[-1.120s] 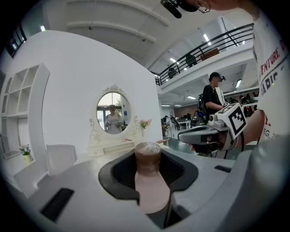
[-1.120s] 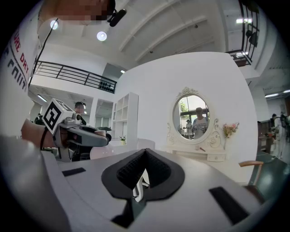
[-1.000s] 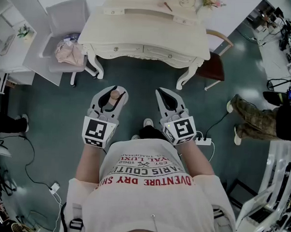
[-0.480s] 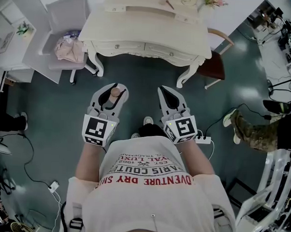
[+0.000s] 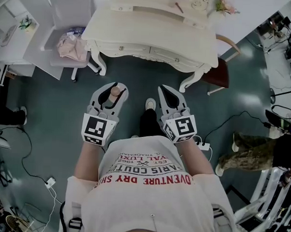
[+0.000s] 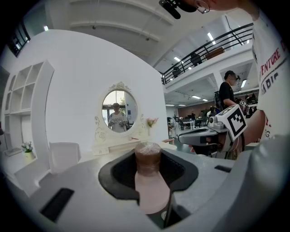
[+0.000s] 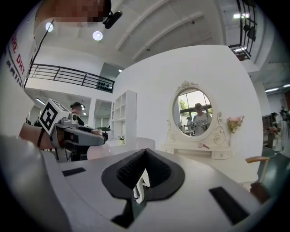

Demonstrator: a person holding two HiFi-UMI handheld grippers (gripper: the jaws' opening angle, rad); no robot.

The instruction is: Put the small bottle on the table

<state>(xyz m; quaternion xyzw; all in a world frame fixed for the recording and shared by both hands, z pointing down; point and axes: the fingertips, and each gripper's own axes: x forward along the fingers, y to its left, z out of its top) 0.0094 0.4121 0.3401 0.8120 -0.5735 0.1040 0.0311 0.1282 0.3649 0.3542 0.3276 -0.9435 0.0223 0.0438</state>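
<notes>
In front of the person, well short of the white surface (image 5: 154,34), the left tongs (image 5: 112,89) are clamping the small bottle (image 6: 148,174); the right tongs (image 5: 168,92) are riding closed and empty. Pickup is looking done; approach and set-down are remaining.

grey chair (image 5: 75,11) with pink cloth (image 5: 71,46) | wooden chair (image 5: 217,73) | power strip (image 5: 203,146) on floor (image 5: 54,99) | oval mirror (image 7: 194,112)

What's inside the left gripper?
A small pink bottle with a brown cap stands between the left gripper's jaws. Its bottom is hidden by the gripper.
</notes>
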